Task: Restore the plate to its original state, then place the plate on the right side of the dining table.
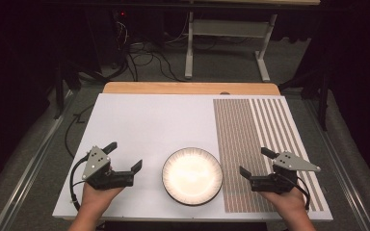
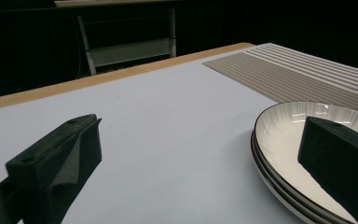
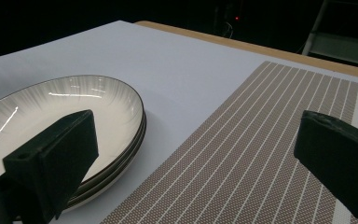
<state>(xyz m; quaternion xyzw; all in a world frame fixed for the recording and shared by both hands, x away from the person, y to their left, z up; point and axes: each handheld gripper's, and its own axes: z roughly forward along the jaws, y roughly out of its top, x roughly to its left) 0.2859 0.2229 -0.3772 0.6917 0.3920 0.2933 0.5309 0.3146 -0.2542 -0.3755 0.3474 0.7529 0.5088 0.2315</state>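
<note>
I see a stack of white plates [image 1: 192, 175] on the table [image 1: 144, 120], between my 2 grippers, touching neither. My left gripper [image 1: 124, 156] has its jaws wide apart. My right gripper [image 1: 256, 162] does too, over the striped mat [image 1: 250, 125].

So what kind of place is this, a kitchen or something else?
Probably a lab or recording setup, not a kitchen: a white work table in a dark room, loose cables on the carpeted floor behind it, and a staged place setting of stacked plates beside a striped placemat.
</note>
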